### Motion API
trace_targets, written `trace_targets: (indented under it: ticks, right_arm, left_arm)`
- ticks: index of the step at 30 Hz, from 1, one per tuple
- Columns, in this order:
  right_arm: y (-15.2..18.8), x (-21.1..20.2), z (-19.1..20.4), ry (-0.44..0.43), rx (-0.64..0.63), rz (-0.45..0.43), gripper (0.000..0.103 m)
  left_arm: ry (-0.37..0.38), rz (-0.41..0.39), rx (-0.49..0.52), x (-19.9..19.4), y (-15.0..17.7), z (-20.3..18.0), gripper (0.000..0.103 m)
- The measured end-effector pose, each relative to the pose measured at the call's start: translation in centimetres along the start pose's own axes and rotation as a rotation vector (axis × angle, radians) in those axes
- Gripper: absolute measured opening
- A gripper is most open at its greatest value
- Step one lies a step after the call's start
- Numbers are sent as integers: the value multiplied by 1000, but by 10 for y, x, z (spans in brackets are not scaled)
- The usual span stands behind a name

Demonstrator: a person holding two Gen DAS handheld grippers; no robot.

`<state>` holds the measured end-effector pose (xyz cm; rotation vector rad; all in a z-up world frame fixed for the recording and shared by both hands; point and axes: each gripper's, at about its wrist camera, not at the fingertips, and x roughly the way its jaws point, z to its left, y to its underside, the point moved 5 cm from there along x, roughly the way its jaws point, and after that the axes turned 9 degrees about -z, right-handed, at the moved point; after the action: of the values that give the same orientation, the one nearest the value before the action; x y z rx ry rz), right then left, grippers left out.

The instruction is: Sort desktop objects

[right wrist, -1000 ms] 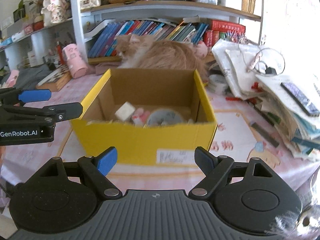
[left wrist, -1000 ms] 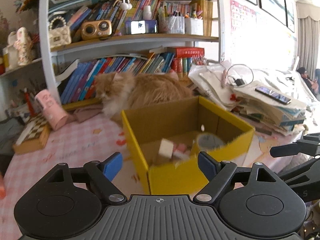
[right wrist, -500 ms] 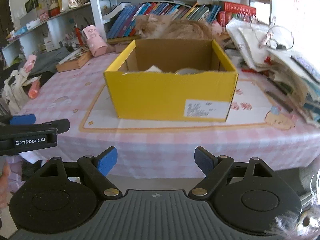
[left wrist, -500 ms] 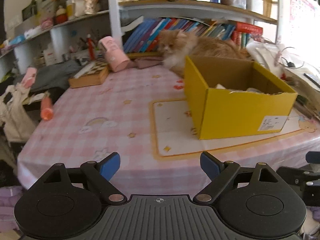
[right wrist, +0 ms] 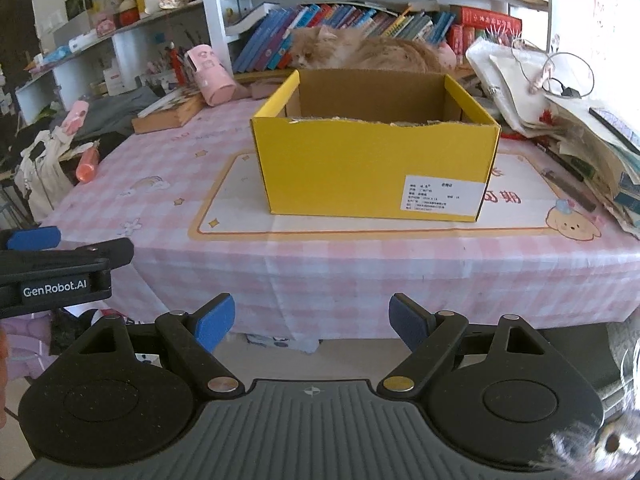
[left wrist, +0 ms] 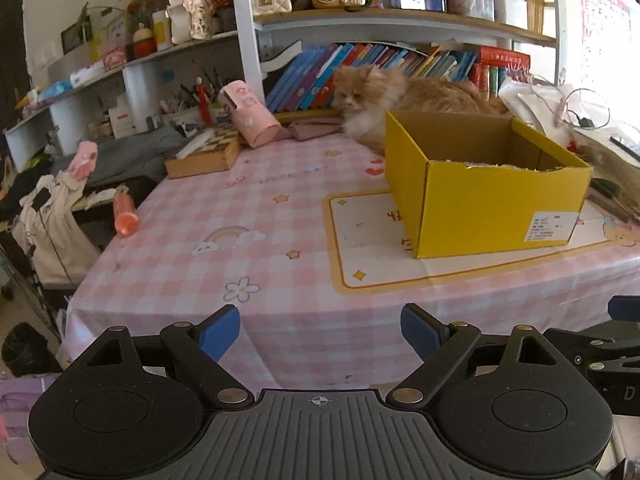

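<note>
The yellow cardboard box [left wrist: 496,208] [right wrist: 360,168] stands open-topped on a pale mat on the pink checked table [left wrist: 248,248] [right wrist: 360,264]. Its near wall hides whatever lies inside. My left gripper [left wrist: 320,330] hangs open and empty in front of the table's front edge, left of the box. My right gripper [right wrist: 310,320] is also open and empty, below the front edge and facing the box's labelled side. The left gripper's fingers [right wrist: 60,264] show at the left of the right wrist view.
An orange cat [left wrist: 400,96] [right wrist: 360,50] lies behind the box, before a bookshelf. A tipped pink cup [left wrist: 248,120] and a chessboard box [left wrist: 204,156] sit at the back left. A paper pile [right wrist: 580,140] crowds the right side. An orange bottle [left wrist: 126,216] lies past the left edge.
Both grippers have drawn back from the box and sunk below the table's front edge. The things inside the box have dropped out of sight behind its near wall.
</note>
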<state>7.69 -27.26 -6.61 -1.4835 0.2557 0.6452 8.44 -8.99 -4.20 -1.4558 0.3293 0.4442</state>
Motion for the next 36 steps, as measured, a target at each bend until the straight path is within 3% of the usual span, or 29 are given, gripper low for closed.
trace_targets:
  ticks: [10, 18, 25, 36]
  right_arm:
    - [2, -5, -1, -3, -14, -7, 84]
    - [1, -4, -3, -22, -19, -11, 84]
    - [-2, -2, -5, -33, -26, -20, 85]
    - [-2, 1, -7, -43, -35, -2, 85]
  left_arm:
    - [-20, 22, -25, -2, 5, 1, 90]
    - [1, -11, -35, -6, 0, -3, 90]
    - [-38, 6, -55, -4, -2, 1, 91]
    - [-49, 53, -76, 2, 4, 3, 101]
